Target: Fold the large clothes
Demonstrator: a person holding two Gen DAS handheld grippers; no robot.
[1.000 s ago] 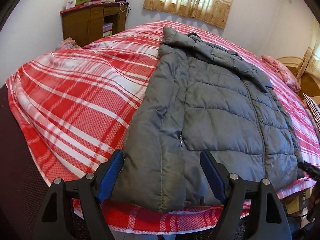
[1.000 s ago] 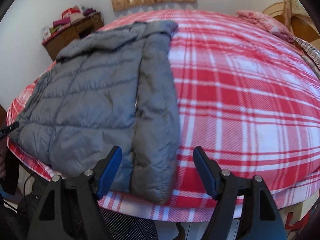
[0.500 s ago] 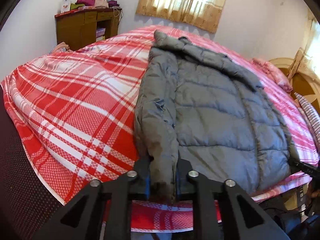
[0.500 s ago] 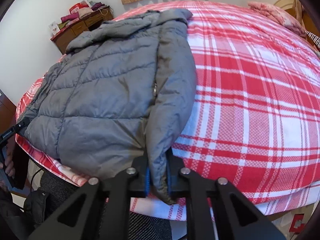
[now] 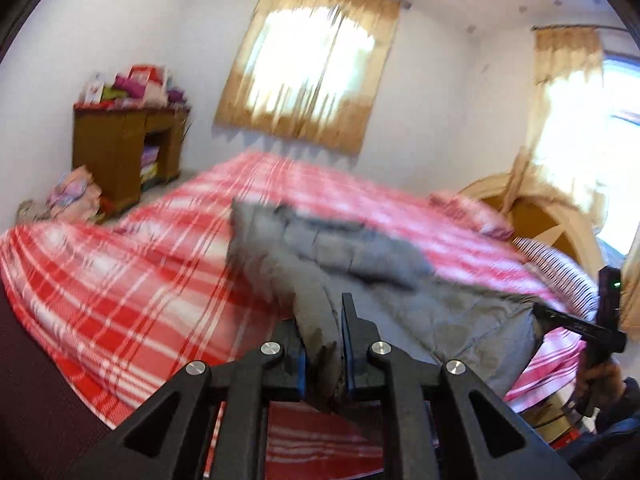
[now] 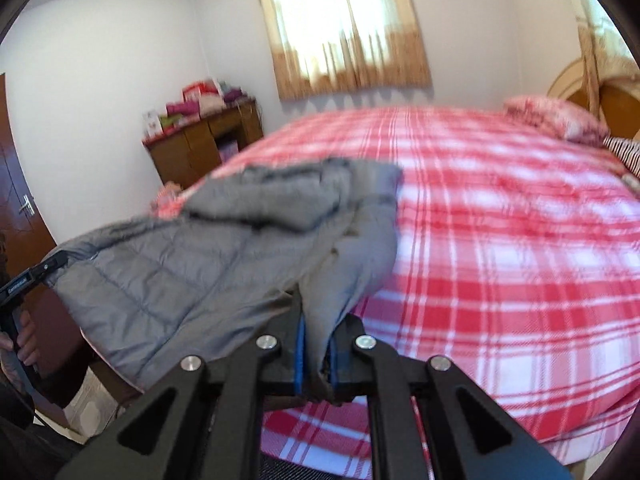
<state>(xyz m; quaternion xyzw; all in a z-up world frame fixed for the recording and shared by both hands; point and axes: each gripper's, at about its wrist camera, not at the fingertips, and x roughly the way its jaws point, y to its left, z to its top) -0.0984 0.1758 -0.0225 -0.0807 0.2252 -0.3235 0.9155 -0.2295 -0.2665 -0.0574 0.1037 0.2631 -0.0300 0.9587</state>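
Grey puffer jacket (image 5: pixel 452 316) on red plaid bed cover (image 5: pixel 132 280), near edge raised off it at both lower corners, collar end still down on the cover. Left gripper (image 5: pixel 323 354): jaws pinched on jacket's hem corner, fabric bunched between blue pads. Right gripper (image 6: pixel 317 360): jaws pinched on opposite hem corner, grey cloth draped out over the top. Frames motion-blurred. Wooden cabinet (image 6: pixel 200 148) by far wall, curtained window (image 5: pixel 308 60) behind bed.

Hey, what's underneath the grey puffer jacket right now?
The grey puffer jacket lies on the red plaid bedspread, its near hem raised by both tools. The bedspread directly beneath it is covered.
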